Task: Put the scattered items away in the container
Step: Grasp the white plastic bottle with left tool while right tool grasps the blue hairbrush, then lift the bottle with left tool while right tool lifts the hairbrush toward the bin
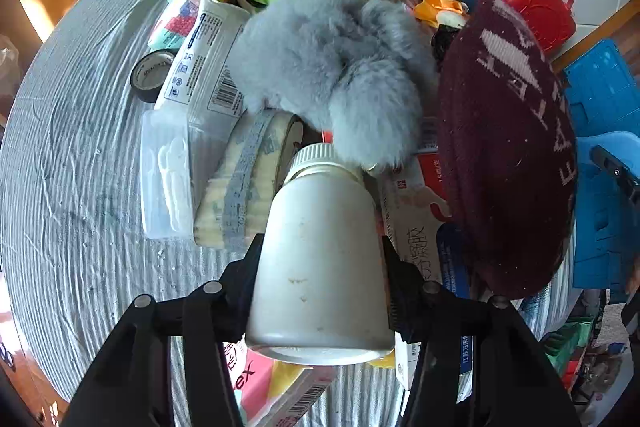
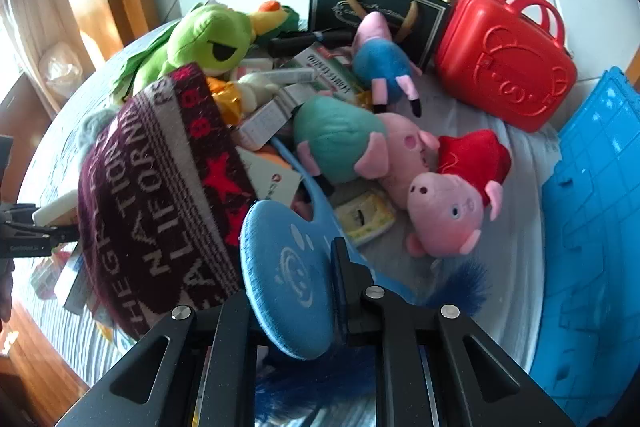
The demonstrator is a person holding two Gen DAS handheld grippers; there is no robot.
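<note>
white bottle (image 1: 320,259) clamped in left tongs (image 1: 320,283), blue disc-shaped brush (image 2: 288,279) pinched in right tongs (image 2: 296,291), both near the clutter on the worktop (image 1: 80,147): pickup stage; next, carry rightward to blue container (image 2: 592,195).

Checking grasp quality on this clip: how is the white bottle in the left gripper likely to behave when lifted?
The white bottle looks like rigid plastic, so it should keep its shape between the left gripper fingers. Its smooth round wall may slip or twist. It is probably light, though its contents cannot be seen.
</note>
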